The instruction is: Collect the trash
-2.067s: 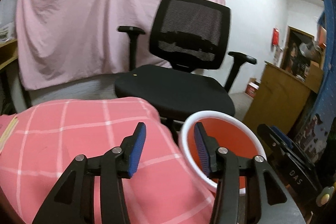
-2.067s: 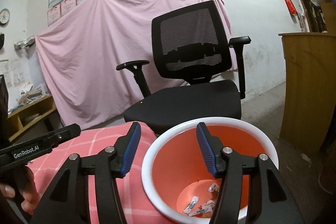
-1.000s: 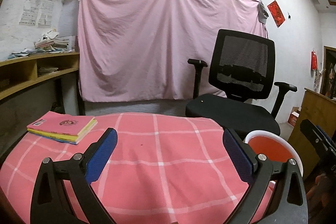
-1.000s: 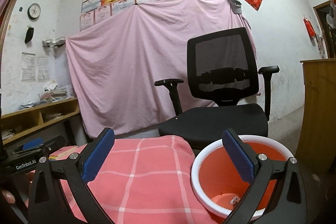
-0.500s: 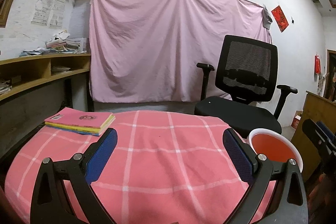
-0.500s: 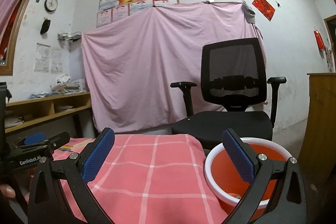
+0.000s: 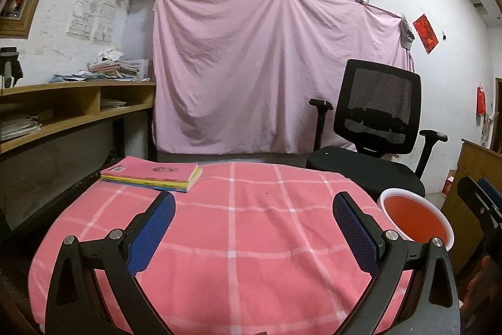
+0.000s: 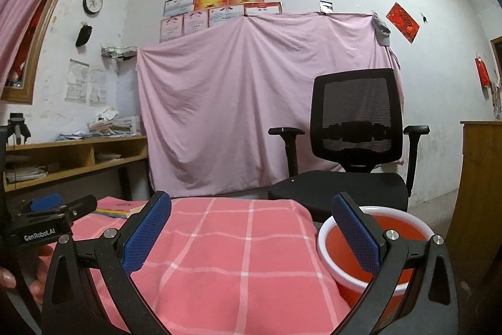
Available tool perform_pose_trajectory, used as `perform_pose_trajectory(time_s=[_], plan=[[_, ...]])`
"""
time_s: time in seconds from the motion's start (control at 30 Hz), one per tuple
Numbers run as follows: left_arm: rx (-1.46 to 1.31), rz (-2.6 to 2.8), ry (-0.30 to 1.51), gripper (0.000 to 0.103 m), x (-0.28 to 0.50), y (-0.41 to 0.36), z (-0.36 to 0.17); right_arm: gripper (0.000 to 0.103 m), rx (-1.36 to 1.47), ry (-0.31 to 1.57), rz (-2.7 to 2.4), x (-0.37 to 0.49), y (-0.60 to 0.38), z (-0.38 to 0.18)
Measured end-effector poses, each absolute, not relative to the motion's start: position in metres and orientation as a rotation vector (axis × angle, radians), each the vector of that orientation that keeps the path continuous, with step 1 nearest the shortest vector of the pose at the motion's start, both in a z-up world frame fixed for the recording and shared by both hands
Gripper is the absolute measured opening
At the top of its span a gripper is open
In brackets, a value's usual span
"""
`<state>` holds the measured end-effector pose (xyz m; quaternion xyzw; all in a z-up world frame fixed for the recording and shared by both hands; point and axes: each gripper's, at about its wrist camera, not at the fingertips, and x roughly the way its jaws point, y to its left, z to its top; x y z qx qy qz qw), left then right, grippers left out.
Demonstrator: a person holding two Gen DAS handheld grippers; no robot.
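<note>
An orange trash bucket with a white rim (image 7: 415, 220) (image 8: 373, 244) stands off the right edge of the table, which is covered by a pink checked cloth (image 7: 238, 222) (image 8: 226, 244). My left gripper (image 7: 253, 228) hovers over the cloth, open and holding nothing. Over the table's right side, my right gripper (image 8: 251, 229) is open and also holds nothing, its right finger in front of the bucket. The bucket's inside bottom is hidden from both views. I see no loose trash on the cloth.
A stack of thin books (image 7: 152, 173) (image 8: 117, 208) lies at the table's far left. A black office chair (image 7: 373, 143) (image 8: 351, 153) stands behind the bucket, before a pink drape (image 7: 266, 68). Wooden shelves (image 7: 62, 112) run along the left; a wooden cabinet (image 8: 480, 184) stands at right.
Both grippers opened wide from a narrower gap and drew back from the bucket, up and away. The left view swung left across the table, so the books came into sight.
</note>
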<state>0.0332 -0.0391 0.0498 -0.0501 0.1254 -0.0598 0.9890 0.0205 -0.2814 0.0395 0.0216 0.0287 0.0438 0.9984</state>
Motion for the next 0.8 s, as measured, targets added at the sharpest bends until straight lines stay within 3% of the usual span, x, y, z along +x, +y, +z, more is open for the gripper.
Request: perform_pose_trajectory(time_s=[0.8], plan=[[-0.107, -0.055, 0.249, 0.098, -0.028, -0.015, 0.023, 0.103, 0.03, 0.098, 0.1, -0.02, -0.262, 0.018]])
